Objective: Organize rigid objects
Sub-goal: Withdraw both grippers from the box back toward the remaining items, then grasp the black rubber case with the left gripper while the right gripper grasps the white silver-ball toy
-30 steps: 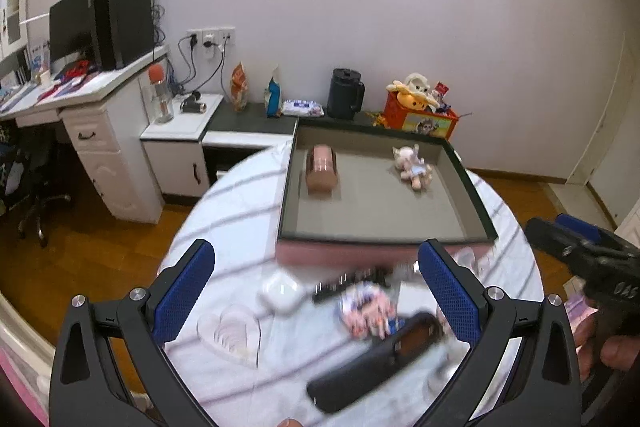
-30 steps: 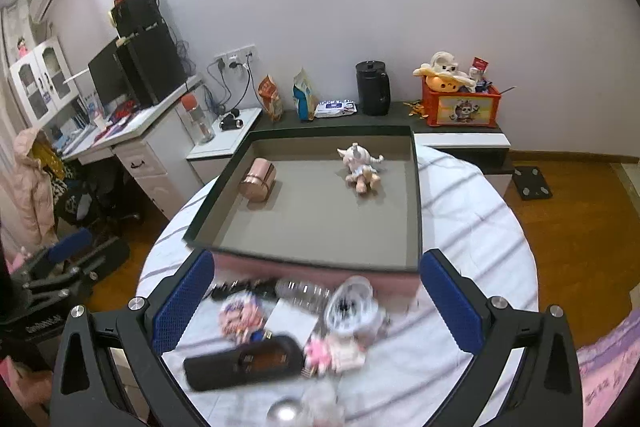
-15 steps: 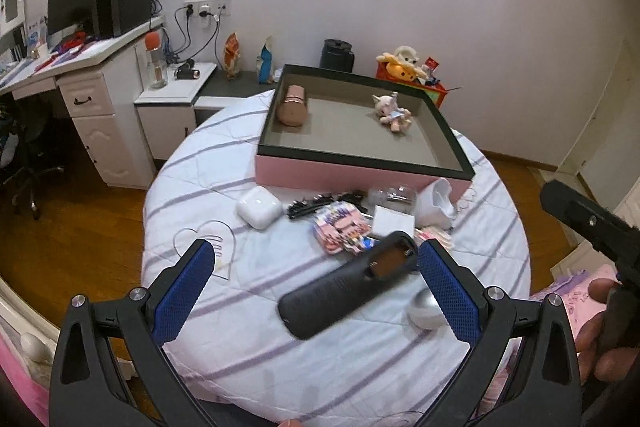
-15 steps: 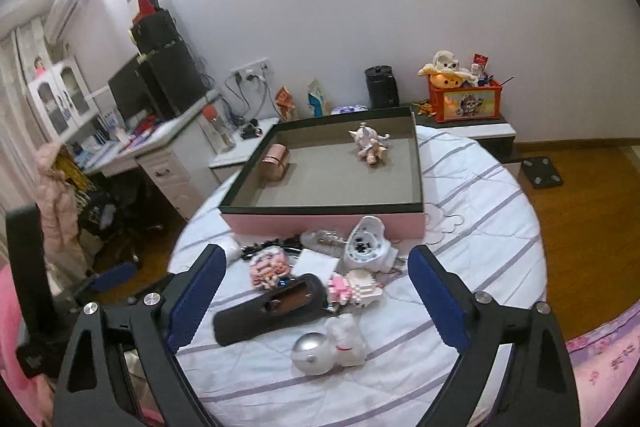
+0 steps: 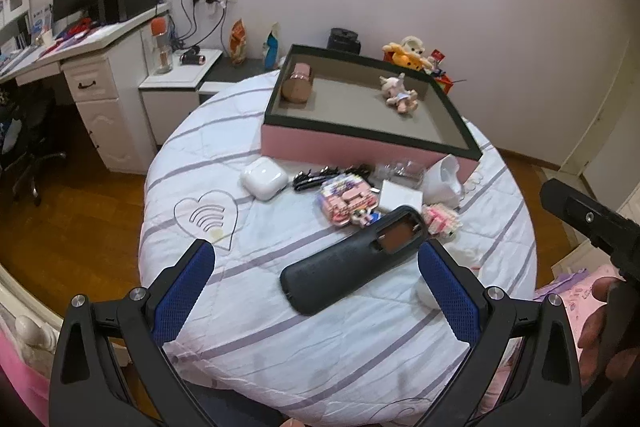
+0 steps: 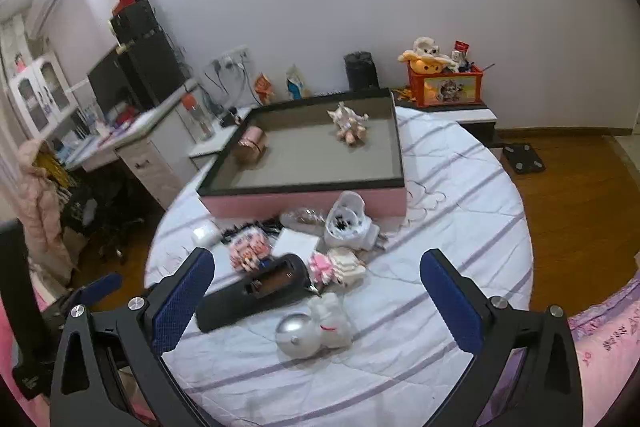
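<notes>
Round table (image 5: 240,307) under a striped cloth, carrying a pink-walled tray (image 5: 360,147) at its far side and a cluster of small objects just before the tray's near wall; the cloth toward the near rim lies bare. Left gripper (image 5: 316,287) spread wide and empty above the black elongated case (image 5: 352,259), which lies flat between cluster and near rim. Right gripper (image 6: 316,291), jaws opening with nothing between them, hangs over the silver ball (image 6: 298,335) and white figurine (image 6: 332,319), touching one another.

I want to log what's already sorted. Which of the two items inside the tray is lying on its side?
The rose-gold cylinder in the tray's far-left corner lies on its side; the other is a small pale figurine near the far-right.
</notes>
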`<action>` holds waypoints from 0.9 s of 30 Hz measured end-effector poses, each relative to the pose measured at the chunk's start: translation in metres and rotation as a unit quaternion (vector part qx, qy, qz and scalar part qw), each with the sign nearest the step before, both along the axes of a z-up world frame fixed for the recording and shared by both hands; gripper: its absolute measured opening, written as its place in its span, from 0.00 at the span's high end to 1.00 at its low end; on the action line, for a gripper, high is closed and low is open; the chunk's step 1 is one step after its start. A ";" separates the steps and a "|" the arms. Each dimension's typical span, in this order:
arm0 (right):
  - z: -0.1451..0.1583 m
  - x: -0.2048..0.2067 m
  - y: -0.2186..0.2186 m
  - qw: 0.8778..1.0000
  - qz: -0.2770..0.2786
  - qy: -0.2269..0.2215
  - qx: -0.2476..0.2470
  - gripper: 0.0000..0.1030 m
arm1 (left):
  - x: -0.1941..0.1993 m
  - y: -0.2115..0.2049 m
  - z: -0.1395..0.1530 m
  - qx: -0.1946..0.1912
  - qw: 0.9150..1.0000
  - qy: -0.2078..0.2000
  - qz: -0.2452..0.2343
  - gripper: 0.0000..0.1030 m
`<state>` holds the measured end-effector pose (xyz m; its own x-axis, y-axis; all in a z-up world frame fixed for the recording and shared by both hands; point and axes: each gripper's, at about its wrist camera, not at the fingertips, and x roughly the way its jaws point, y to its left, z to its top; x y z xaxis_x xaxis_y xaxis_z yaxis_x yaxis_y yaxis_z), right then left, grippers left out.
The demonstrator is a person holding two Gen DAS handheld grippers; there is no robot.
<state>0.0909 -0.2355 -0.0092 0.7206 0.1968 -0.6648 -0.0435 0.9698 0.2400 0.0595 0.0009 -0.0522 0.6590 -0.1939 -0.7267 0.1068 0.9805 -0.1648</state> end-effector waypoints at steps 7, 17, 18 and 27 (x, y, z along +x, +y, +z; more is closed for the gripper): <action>-0.020 -0.007 0.007 1.000 0.013 0.015 -0.017 0.00 | -0.003 -0.001 -0.014 0.024 1.000 0.002 -0.006 0.00; -0.050 -0.015 0.005 0.998 0.010 0.053 -0.030 0.00 | 0.003 0.000 -0.033 0.043 0.999 0.006 -0.020 0.00; -0.052 -0.014 0.006 0.998 0.011 0.056 -0.033 0.00 | 0.005 -0.001 -0.035 0.045 0.999 0.009 -0.022 0.00; -0.062 -0.009 0.011 0.996 0.015 0.068 -0.051 0.00 | 0.019 -0.012 -0.052 0.063 0.997 0.019 -0.047 0.00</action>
<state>0.0816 -0.2249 -0.0708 0.6173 0.1429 -0.7737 -0.0471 0.9883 0.1450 0.0785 -0.0108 -0.1043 0.6138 -0.1602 -0.7730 0.1957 0.9795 -0.0476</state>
